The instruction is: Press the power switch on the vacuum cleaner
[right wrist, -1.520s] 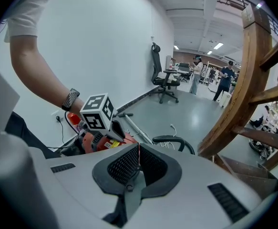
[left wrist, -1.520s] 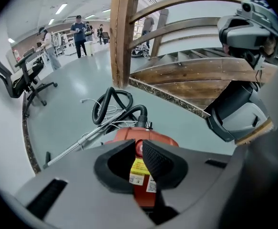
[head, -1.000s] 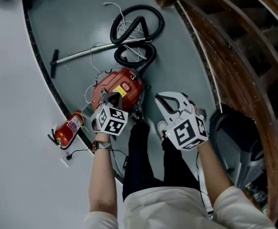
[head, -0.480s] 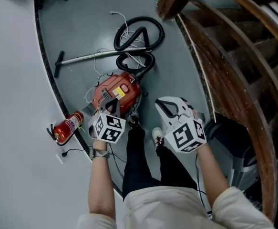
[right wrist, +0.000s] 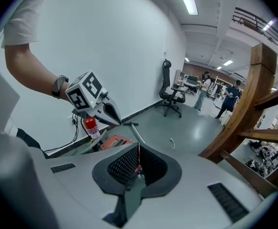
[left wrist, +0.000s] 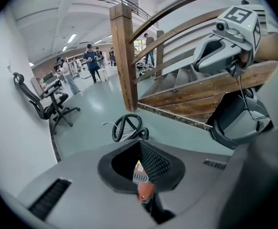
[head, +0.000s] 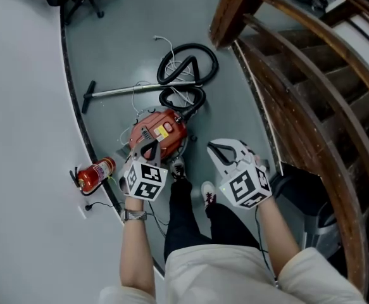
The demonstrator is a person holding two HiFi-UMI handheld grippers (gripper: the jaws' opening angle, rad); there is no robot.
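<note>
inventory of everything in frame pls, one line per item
Vacuum cleaner: 1, red, on the floor ahead of the feet.
Hose: 1, black, coiled beyond the vacuum.
Wand: 1, metal, flat on the floor.
Fire extinguisher: 1, red, lying by the white wall.
Office chair: 1, black, far left.
Staircase: 1, wooden, right.
People: several, distant, down the hall.
Left gripper: 1, grey, shut, empty, over the vacuum.
Right gripper: 1, white, shut, empty, right of the vacuum.
</note>
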